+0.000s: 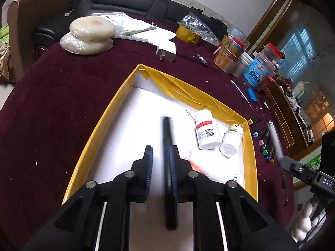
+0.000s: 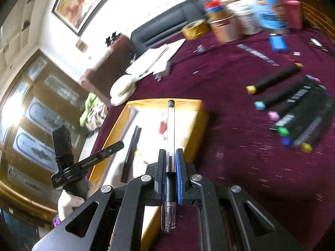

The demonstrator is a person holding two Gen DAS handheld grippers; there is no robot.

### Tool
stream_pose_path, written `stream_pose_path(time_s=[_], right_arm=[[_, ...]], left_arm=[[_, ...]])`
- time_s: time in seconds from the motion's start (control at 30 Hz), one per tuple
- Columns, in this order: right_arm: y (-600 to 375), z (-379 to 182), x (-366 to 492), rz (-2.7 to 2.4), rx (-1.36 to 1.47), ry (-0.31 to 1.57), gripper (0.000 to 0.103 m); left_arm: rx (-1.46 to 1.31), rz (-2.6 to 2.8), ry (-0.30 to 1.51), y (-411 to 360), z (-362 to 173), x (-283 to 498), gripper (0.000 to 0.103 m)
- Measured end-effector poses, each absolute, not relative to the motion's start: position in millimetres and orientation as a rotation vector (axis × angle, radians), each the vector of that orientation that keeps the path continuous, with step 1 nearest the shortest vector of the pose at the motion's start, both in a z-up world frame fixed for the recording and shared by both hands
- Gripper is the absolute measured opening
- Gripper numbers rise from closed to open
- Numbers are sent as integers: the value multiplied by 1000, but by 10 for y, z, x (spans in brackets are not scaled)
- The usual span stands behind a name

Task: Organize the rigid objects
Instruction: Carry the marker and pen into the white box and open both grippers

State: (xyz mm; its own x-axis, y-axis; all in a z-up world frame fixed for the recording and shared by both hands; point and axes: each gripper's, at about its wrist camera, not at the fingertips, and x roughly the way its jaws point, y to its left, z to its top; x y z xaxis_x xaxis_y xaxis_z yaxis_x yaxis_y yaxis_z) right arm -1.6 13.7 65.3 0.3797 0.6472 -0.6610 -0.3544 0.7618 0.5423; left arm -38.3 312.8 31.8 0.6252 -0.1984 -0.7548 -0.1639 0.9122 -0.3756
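A yellow-rimmed box with a white floor sits on the maroon table. In it lie two white pill bottles and a black marker. My left gripper hovers over the box with its jaws apart; the marker runs beside the right finger, loose. In the right wrist view my right gripper is shut on a clear pen, held above the near edge of the box. The black marker lies inside.
Several black markers with coloured caps lie on the cloth right of the box. Jars and tins, yellow tape, a white charger, papers and wrapped round cakes stand farther back.
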Motion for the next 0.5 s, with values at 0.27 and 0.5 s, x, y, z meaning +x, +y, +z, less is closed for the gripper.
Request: stream_pose_path(time_s=[0.27, 0.5], right_arm=[[1043, 457, 257, 728, 289, 1101, 8], [1571, 273, 417, 741, 272, 1170, 8]], left_arm=[[-496, -40, 799, 3217, 537, -807, 54], [-547, -12, 733, 3415, 614, -1222, 59]])
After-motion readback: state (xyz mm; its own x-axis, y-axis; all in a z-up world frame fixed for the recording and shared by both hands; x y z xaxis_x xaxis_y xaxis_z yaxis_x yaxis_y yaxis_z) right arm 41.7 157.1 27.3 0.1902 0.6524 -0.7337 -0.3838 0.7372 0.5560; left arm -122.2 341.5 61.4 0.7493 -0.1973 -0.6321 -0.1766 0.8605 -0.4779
